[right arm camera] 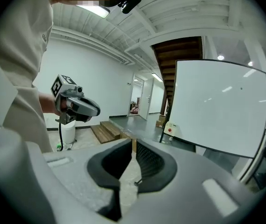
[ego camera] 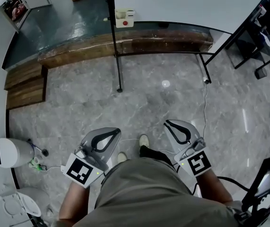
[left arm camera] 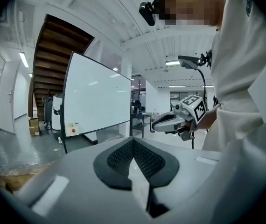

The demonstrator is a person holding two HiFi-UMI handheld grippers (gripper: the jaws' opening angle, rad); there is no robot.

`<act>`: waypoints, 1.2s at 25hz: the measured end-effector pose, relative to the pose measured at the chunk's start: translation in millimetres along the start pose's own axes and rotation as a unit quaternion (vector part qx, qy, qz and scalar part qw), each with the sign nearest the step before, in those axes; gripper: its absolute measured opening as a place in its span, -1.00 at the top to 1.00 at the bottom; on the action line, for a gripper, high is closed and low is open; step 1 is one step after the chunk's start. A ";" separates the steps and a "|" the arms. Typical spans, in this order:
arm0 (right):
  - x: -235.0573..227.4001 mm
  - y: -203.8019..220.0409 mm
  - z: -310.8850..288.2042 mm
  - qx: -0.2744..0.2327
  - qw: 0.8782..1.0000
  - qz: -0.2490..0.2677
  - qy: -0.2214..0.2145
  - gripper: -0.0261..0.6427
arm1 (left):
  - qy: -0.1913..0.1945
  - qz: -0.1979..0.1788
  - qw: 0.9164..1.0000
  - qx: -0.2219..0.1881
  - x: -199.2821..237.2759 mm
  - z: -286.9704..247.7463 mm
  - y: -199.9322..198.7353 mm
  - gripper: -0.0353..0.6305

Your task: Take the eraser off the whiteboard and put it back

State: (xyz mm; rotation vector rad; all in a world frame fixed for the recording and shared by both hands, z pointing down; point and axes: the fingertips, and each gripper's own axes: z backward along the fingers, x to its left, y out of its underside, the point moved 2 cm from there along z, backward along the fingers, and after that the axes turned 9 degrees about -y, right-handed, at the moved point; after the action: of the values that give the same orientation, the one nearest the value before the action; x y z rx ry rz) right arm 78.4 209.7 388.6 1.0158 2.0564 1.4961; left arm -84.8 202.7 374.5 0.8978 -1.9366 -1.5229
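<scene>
Both closed, empty: left gripper [ego camera: 117, 130], right gripper [ego camera: 167, 122] (apparently).

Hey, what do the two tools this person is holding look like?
Both the left tool and right tool are pale grey wedges with black textured pads, each carrying a white cube printed with black square markers. The person wears a beige top.
</scene>
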 end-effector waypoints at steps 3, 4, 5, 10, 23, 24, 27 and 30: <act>-44.8 4.6 -2.1 -0.001 1.000 0.013 -0.012 0.87 | -0.013 0.002 1.000 0.003 5.7 -40.5 -12.8 0.88; -57.5 6.5 -3.2 -0.002 1.000 0.017 -0.016 0.87 | -0.016 0.002 1.000 0.003 6.9 -53.1 -16.7 0.88; -68.4 8.7 -4.3 -0.003 1.000 0.019 -0.020 0.87 | -0.018 0.001 1.000 0.003 7.9 -64.4 -20.3 0.88; -109.2 17.8 -24.3 0.000 0.999 0.008 -0.035 0.87 | -0.031 0.007 0.999 0.001 23.5 -104.3 -32.1 0.88; -175.7 -17.0 -122.2 0.005 0.999 0.026 -0.036 0.87 | -0.023 0.010 1.000 -0.015 124.3 -153.1 -49.5 0.88; -179.3 -21.2 -131.4 0.006 0.999 0.027 -0.037 0.87 | -0.022 0.008 1.000 -0.018 133.3 -154.1 -51.4 0.88; -183.9 -31.0 -158.7 0.005 0.999 0.020 -0.047 0.86 | -0.020 0.002 1.000 -0.020 155.2 -152.1 -50.1 0.88; -190.6 -33.7 -185.6 0.010 0.998 0.017 -0.054 0.82 | -0.020 0.011 1.000 -0.016 178.2 -152.4 -41.5 0.88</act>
State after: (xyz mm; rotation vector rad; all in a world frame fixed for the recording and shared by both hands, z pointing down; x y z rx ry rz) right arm 65.6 -57.7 403.5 1.1206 1.9923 1.4067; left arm -80.3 -35.3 369.6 0.8355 -1.9376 -1.5669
